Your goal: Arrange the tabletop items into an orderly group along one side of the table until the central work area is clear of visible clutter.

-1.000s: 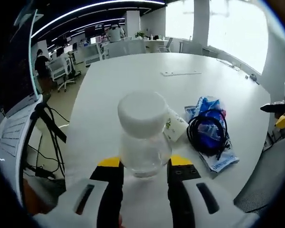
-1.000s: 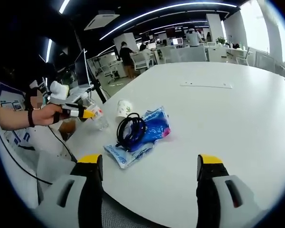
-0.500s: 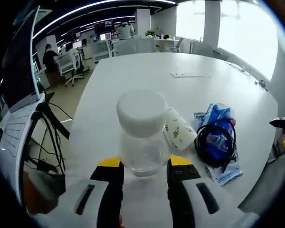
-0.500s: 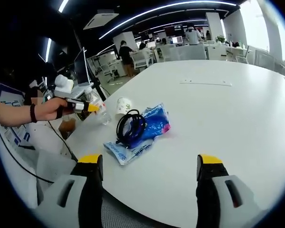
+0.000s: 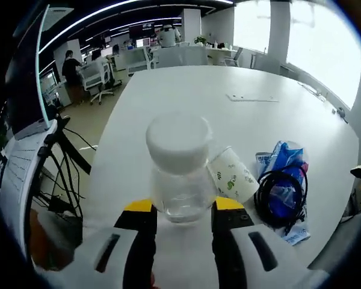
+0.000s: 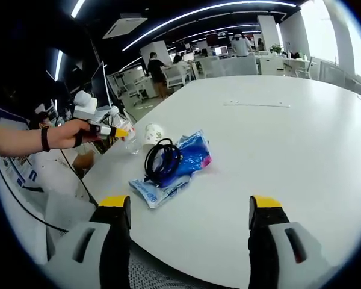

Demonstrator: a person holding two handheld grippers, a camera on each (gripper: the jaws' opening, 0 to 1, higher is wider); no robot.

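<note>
My left gripper (image 5: 183, 212) is shut on a clear plastic bottle (image 5: 180, 171) with a white cap, held upright above the white table (image 5: 186, 96) near its edge. A paper cup (image 5: 233, 174) with green print lies on its side just right of the bottle. A coil of black cable (image 5: 281, 191) rests on a blue plastic bag (image 5: 284, 158). In the right gripper view my right gripper (image 6: 189, 211) stands open over the table's near edge, with the cable (image 6: 160, 160) and bag (image 6: 183, 159) beyond it. The left gripper (image 6: 117, 132) with the bottle (image 6: 129, 142) appears there at far left.
A thin white strip (image 6: 257, 103) lies flat far across the table. Office chairs (image 5: 96, 75), desks and a standing person (image 5: 71, 63) fill the room behind. A stand with black cables (image 5: 60, 168) is off the table's left edge. A person's hand (image 6: 63, 133) holds the left gripper.
The left gripper with the bottle has moved closer to the paper cup and the cable pile. The right gripper stays open and almost still.
</note>
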